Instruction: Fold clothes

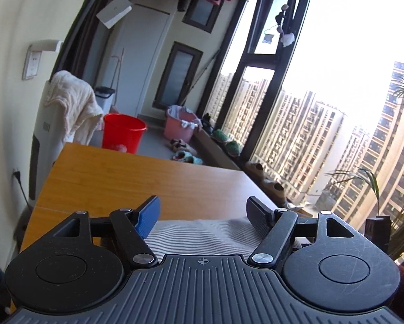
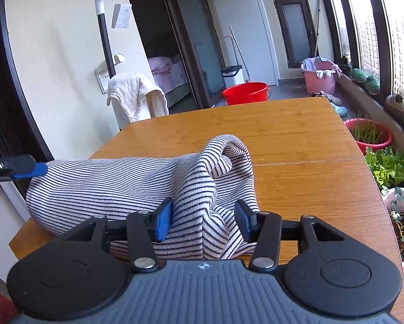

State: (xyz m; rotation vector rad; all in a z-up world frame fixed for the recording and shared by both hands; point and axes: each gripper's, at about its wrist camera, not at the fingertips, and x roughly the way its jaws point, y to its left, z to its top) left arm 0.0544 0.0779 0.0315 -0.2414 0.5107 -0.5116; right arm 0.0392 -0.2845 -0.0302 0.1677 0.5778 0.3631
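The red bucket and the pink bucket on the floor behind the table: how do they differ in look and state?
The red bucket is bright red; the pink bucket is pale pink. The pink bucket has cloth hanging over its rim, while no cloth shows on the red bucket's rim. The red bucket stands nearer the table, partly hidden by its far edge; the pink bucket stands further back, by the window sill. Both stand upright on the grey floor.

Honestly nothing's readable here. The white paper tag (image 2: 121, 16) hanging off the mop handle has print on it, and the white appliance (image 1: 46, 127) has a dark mark, both too blurry.
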